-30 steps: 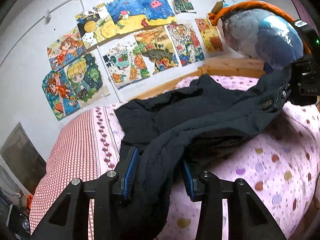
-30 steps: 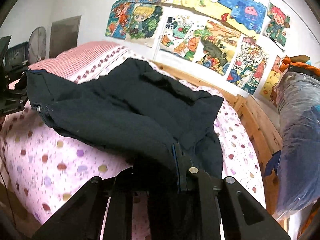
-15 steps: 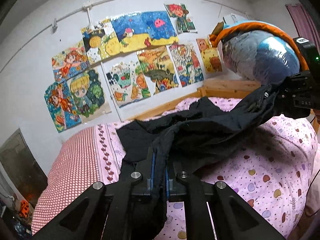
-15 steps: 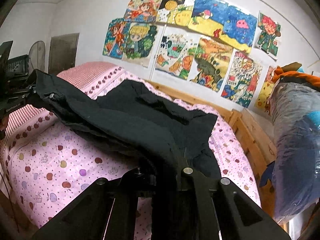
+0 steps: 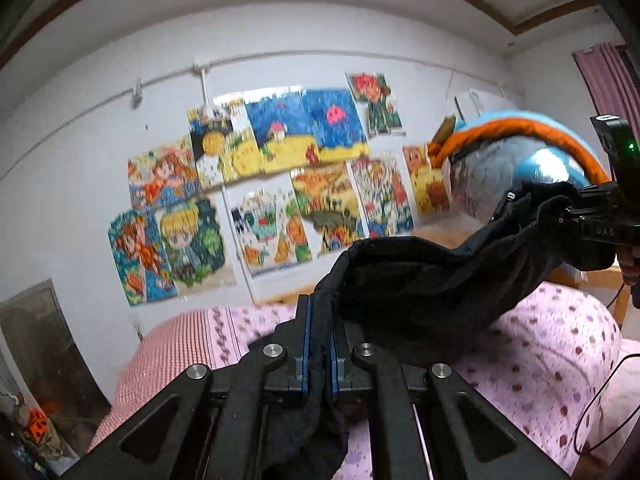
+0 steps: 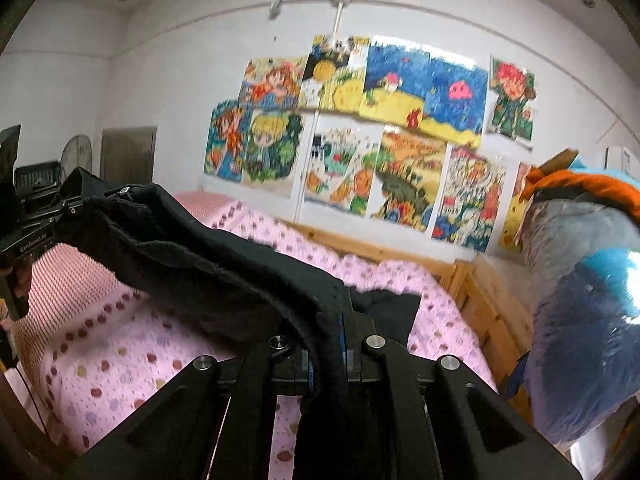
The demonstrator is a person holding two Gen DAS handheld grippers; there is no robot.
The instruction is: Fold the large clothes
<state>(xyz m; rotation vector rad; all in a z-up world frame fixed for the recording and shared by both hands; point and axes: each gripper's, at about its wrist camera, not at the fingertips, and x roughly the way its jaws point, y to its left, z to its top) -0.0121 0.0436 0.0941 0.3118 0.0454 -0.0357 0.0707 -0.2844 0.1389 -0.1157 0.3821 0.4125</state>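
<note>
A large black garment (image 5: 420, 280) hangs stretched in the air between my two grippers, above a bed with a pink dotted sheet (image 5: 552, 344). My left gripper (image 5: 318, 344) is shut on one end of its edge. My right gripper (image 6: 334, 344) is shut on the other end. In the right wrist view the garment (image 6: 208, 264) sags from my left gripper (image 6: 60, 216) at the far left across to the right one. In the left wrist view my right gripper (image 5: 568, 216) shows at the far right, holding cloth. Part of the garment (image 6: 388, 304) still trails low toward the bed.
A wooden bed frame (image 6: 476, 284) runs along the wall, which carries several coloured drawings (image 5: 280, 184). A big bagged bundle with blue and orange fabric (image 6: 592, 288) stands at the bed's right end. A striped pink cover (image 5: 176, 344) lies at the left end. A fan (image 6: 76, 152) stands far left.
My left gripper has shut on the garment's edge. Both grippers have risen, lifting the garment off the bed so it hangs between them.
</note>
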